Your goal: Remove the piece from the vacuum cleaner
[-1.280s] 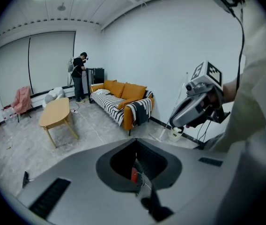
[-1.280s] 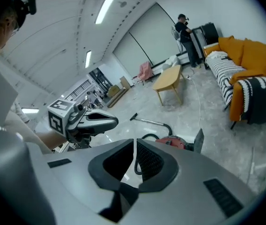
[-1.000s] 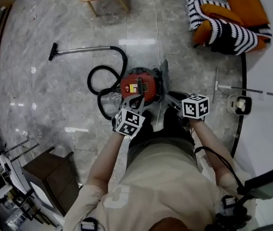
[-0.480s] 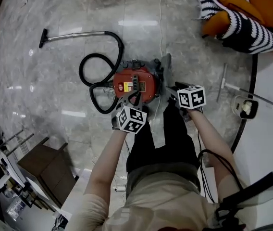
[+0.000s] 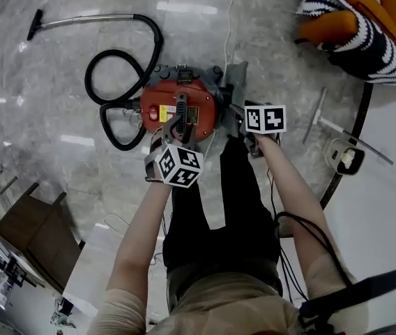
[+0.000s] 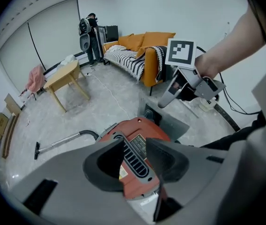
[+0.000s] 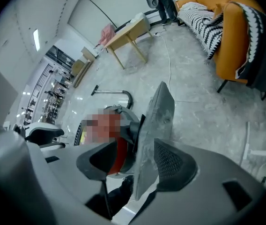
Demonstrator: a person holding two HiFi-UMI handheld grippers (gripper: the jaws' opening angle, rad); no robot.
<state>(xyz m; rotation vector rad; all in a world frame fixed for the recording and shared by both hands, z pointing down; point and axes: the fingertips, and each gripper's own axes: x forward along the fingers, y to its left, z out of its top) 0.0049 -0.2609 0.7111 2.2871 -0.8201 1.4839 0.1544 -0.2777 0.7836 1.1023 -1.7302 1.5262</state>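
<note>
A red canister vacuum cleaner sits on the grey floor, with its black hose coiled to the left. A grey flap stands up on its right side. My left gripper hangs over the red top. Its jaws have just been opening, and the black grille shows in the gap between them, untouched. My right gripper has also just been opening. It stands wide astride the grey flap, which lies close to the right pad without being squeezed.
An orange sofa with a striped blanket is at the far right. A wooden table stands beyond the vacuum's wand. A white plug block and cables lie to the right. The person's black-trousered legs are just behind the vacuum.
Both grippers have dropped towards the vacuum, which now looks nearer and larger. The left one sits over the red top, and the right one has reached the grey flap.
</note>
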